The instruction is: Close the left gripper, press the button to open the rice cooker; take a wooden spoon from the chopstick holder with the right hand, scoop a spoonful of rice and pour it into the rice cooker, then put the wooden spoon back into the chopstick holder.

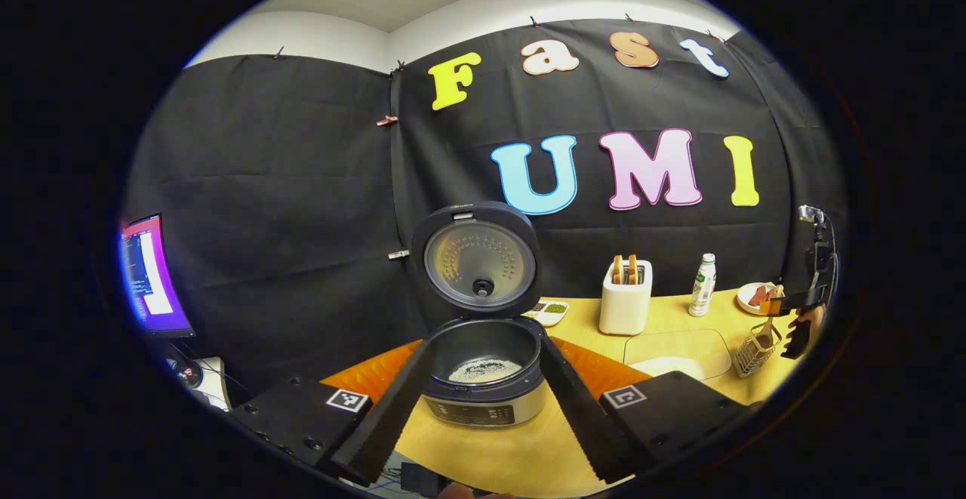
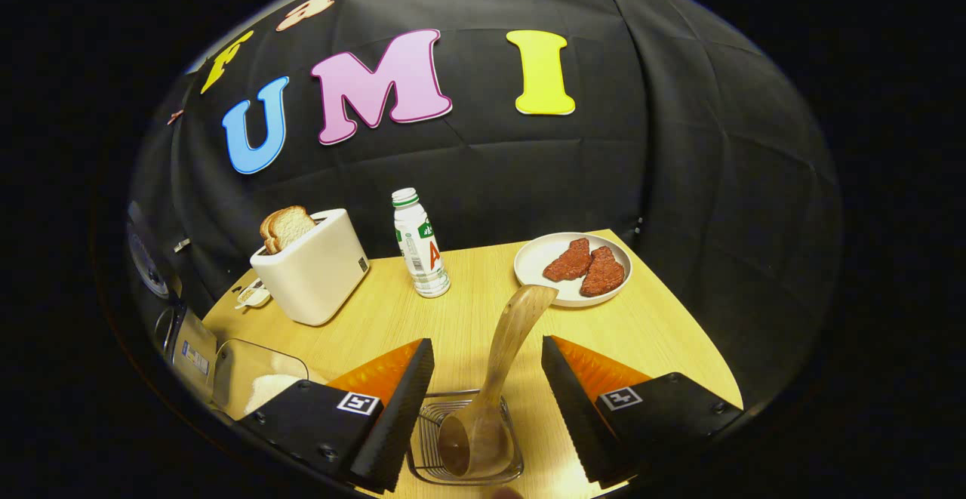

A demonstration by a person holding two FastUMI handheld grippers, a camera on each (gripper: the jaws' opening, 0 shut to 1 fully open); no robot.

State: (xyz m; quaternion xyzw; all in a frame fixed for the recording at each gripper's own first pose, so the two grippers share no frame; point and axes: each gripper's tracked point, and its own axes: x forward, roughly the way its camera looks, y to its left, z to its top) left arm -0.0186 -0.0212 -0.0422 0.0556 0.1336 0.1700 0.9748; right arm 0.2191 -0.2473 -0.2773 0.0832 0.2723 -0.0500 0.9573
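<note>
Rice cooker, a round dark-and-silver pot with a control panel on its front, stands open on the pale wooden table in the left gripper view, its hinged lid upright behind the bowl and a patch of white rice on the bowl's floor. The left gripper has its jaws spread wide, released and holding nothing, one finger to each side of the cooker with bare tabletop in front of the panel. To the right of the cooker stand a cream toaster with bread slices, a small white bottle and a clear container of rice. Near the table's right edge is the wire chopstick holder, with the right gripper just beside it and above.

In the right gripper view, the long light wooden spoon stands bowl-down in the wire holder, its handle leaning away toward the white plate of two reddish meat pieces. The right gripper is open, its fingers apart on either side of the handle and not touching it. Open tabletop lies between the holder, the bottle and the toaster; the rice container sits at the lower left, the plate near the far right corner of the table.
</note>
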